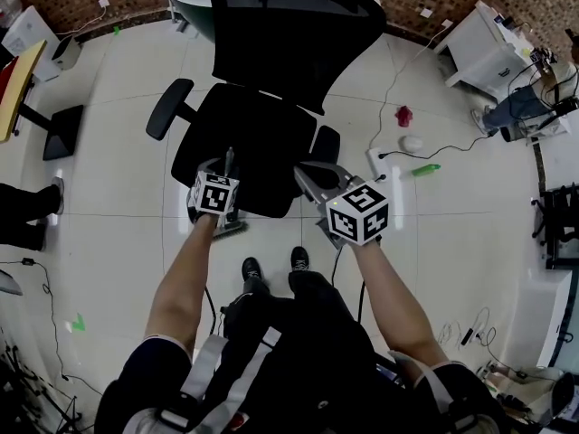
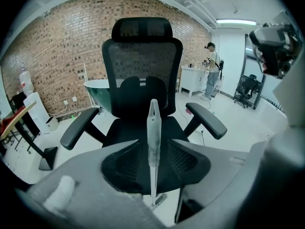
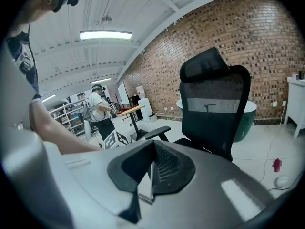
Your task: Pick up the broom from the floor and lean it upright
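The broom stands nearly upright in front of a black office chair (image 1: 262,116), its pale handle (image 2: 153,128) rising to the seat's front edge and its head (image 2: 157,200) on the floor. In the head view the handle (image 1: 230,172) shows just beyond my left marker cube, with the head (image 1: 232,228) below it. My left gripper (image 2: 153,144) is open; the handle runs between the jaws with a gap on each side. My right gripper (image 1: 305,172) is to the right of the broom, over the seat's front. In the right gripper view (image 3: 153,149) its tips meet with nothing held.
The chair's armrests (image 2: 206,119) spread on both sides of the broom. Cables, a red thing (image 1: 403,115), a white thing (image 1: 412,143) and a green bottle (image 1: 425,169) lie on the floor to the right. A desk base (image 1: 63,132) stands on the left. People stand far off.
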`<state>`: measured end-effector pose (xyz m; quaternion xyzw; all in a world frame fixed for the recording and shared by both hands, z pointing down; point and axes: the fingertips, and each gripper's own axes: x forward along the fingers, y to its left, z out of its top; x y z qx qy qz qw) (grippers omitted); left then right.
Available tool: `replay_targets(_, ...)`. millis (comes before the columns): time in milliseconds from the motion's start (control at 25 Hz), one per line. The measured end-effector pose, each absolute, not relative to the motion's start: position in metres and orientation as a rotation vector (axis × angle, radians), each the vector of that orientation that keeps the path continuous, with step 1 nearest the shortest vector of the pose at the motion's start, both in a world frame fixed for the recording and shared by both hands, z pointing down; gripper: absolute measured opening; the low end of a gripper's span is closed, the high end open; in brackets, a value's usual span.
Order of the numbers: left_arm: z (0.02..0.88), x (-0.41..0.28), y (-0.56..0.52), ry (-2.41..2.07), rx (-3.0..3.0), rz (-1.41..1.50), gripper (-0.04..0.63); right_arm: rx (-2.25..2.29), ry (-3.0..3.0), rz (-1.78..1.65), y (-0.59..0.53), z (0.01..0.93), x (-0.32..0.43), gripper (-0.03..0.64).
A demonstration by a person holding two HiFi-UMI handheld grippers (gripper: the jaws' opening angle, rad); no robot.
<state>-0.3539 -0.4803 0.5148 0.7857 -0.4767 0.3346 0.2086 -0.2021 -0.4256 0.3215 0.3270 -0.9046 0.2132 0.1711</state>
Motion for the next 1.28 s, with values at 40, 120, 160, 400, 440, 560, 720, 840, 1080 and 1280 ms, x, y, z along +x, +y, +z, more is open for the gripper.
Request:
replay_targets(40,0.510,-0.357,-0.479,-1.347,2.181,0.918,0.169,0.916,-2.576,0.606,-0.425,0.322,-0.202,0.003)
replay_targets(120,0.494,-0.361,-0.477,-1.389,2.170,0.888,0.169,0.901,-2.593,0.607,-0.427,0.320,-0.202,0.003)
replay_targets(160,0.485,-0.361,-0.475,-1.407,2.170,0.870,0.169,0.900,-2.602,0.611,-0.428,0.319,-0.201,0.003)
replay_targets(400,0.417,-0.346,-0.458,-1.465,2.239,0.708,0.163,0.877,-2.686,0.623,-0.431,0.304,-0.208,0.003)
replay_targets(440,0.404,-0.344,-0.455,-1.478,2.258,0.682,0.160,0.864,-2.701,0.605,-0.431,0.301,-0.213,0.003)
replay_targets(560,0.363,-0.339,-0.448,-1.528,2.314,0.589,0.054,0.829,-2.742,0.540,-0.430,0.289,-0.226,0.003)
replay_targets(720,0.315,-0.332,-0.434,-1.564,2.351,0.404,0.002,0.786,-2.805,0.473,-0.425,0.270,-0.243,0.003)
replay_targets(840,0.283,-0.330,-0.421,-1.554,2.360,0.275,0.002,0.766,-2.850,0.417,-0.421,0.253,-0.251,0.003)
replay_targets(1080,0.242,-0.323,-0.405,-1.540,2.411,0.162,0.002,0.761,-2.917,0.342,-0.416,0.224,-0.258,0.003)
replay_targets(1280,0.221,-0.312,-0.400,-1.528,2.453,0.129,0.002,0.761,-2.960,0.309,-0.412,0.207,-0.255,0.003)
